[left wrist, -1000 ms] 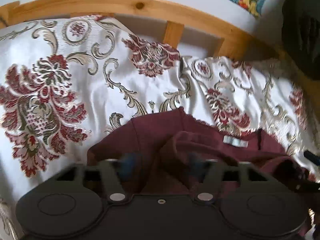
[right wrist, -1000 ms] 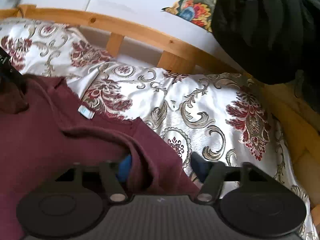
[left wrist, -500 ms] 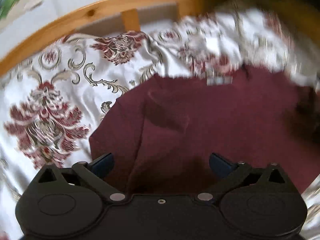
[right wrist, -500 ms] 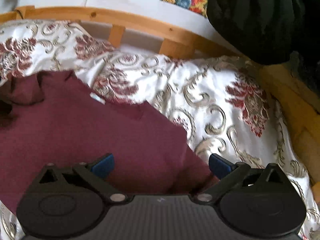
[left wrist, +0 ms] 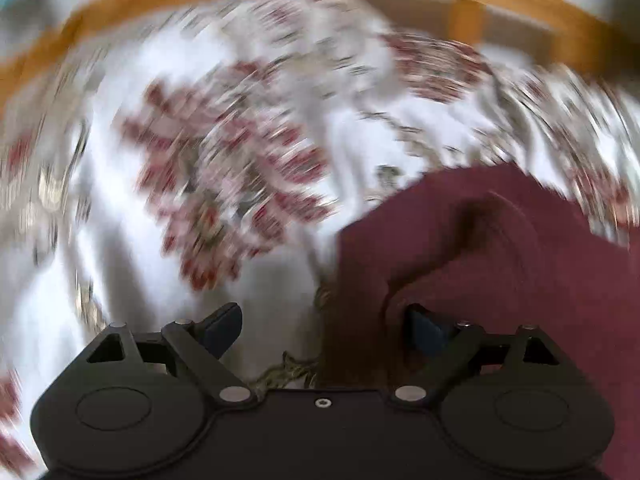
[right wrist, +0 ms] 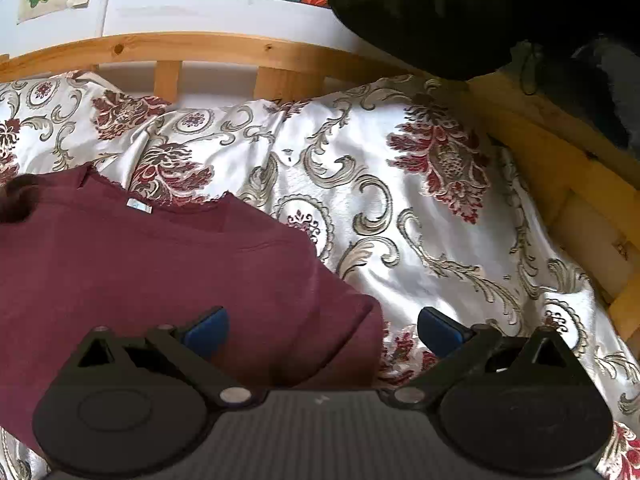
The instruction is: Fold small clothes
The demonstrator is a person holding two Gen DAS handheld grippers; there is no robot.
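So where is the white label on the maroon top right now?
In the right wrist view the white label sits at the far edge of the maroon top, upper left of the picture, next to the flowered bedspread and short of the wooden bed rail.

A maroon top (right wrist: 152,264) of soft, slightly fuzzy knit lies spread nearly flat on a floral bedspread (right wrist: 420,232), white with dark red blooms and grey-gold scrolls. Its far edge carries a small pale label (right wrist: 139,205), with a seam line running just below it. The right corner ends in a rounded fold. On the left side of the garment (left wrist: 500,248) one corner is rumpled: a raised ridge with a deep shadowed crease, blurred in that view.
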